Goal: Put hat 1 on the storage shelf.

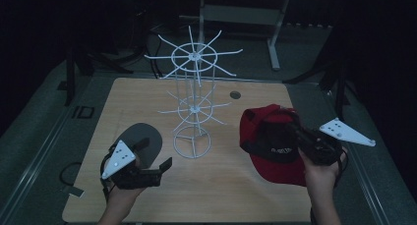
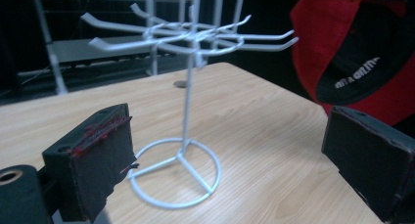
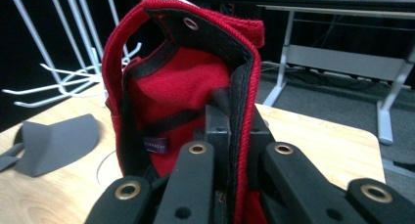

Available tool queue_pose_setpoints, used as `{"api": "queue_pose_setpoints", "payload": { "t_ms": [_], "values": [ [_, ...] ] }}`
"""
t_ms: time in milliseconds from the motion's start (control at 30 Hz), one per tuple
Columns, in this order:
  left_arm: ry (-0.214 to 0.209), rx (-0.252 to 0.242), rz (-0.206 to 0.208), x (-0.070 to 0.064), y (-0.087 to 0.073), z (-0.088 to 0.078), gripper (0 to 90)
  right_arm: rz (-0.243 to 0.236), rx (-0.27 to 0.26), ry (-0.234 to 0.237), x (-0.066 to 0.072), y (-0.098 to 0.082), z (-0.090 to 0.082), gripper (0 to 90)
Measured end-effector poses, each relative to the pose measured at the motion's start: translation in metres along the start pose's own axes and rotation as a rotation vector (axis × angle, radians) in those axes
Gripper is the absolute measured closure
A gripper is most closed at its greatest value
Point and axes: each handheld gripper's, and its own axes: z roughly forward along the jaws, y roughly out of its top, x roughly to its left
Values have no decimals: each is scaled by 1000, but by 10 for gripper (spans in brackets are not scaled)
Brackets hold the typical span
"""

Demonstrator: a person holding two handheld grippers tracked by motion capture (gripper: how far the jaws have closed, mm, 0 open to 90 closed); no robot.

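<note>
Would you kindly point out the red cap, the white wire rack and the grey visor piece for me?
red cap (image 1: 275, 161), high view, on its crown.
white wire rack (image 2: 188, 94), left gripper view, on its upright pole.
grey visor piece (image 3: 61, 141), right gripper view, on its flat top.

The pale wooden bench carries a white wire hook stand near its middle, with a grey cap lying flat just left of the stand's ring base.

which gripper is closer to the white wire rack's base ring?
Left. The left gripper hangs open just beside the white wire rack, close to its base ring. The right gripper, shut on the red cap, is farther off on the opposite side.
</note>
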Motion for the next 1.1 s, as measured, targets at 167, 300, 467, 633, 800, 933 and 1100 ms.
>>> {"api": "queue_pose_setpoints", "payload": {
  "t_ms": [167,300,467,633,800,933,1100],
  "values": [
    [-44,-3,33,-12,15,11,52,-9,-14,28,8,7,-6,864],
    [-78,-1,64,-22,26,21,53,-6,-28,58,15,9,-11,864],
    [-131,4,109,-37,39,35,54,-9,-33,85,22,11,-14,863],
    [-174,7,139,-54,49,53,54,-17,-42,108,29,15,-20,864],
    [-207,4,181,-73,59,73,54,-28,-50,124,34,18,-25,864],
    [-219,0,197,-81,67,87,64,-32,-55,136,36,19,-26,863],
    [-224,8,214,-88,78,105,67,-23,-51,163,37,17,-25,863]
  ]
}}
